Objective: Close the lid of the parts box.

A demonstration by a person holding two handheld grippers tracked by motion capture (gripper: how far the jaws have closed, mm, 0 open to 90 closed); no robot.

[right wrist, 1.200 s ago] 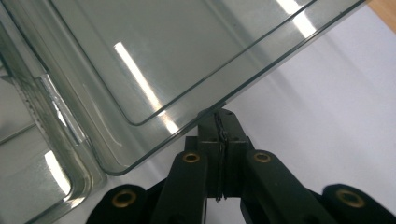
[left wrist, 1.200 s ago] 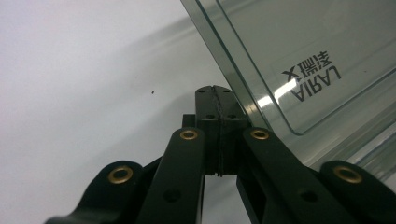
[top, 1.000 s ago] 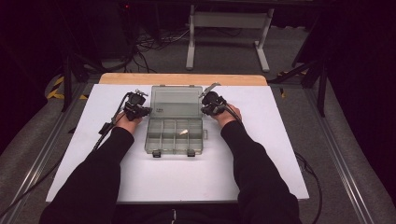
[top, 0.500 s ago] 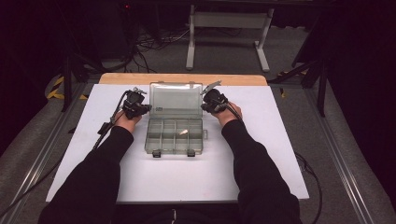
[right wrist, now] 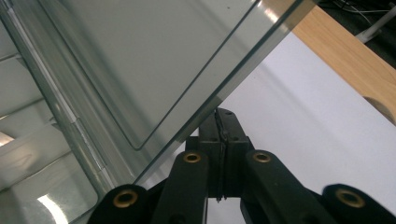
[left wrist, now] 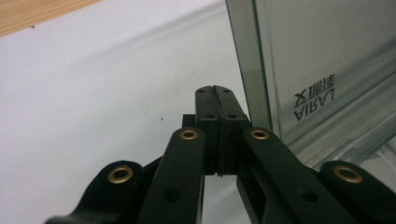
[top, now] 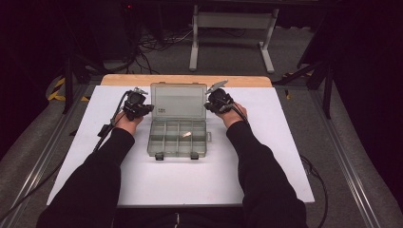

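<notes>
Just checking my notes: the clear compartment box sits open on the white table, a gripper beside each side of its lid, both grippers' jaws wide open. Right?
Not quite. Left gripper and right gripper are both shut, as each gripper view shows. The box is open, its lid between them.

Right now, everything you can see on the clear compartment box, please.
The compartment box is a translucent grey-green plastic organizer, open on the white table sheet. Its lid is swung back on the far side and has a small printed label near its left edge. The base is divided into small compartments; one holds a small pale item. Two dark latches sit on the near edge. The left gripper and right gripper, both shut, sit at the lid's side edges; contact is unclear.
</notes>
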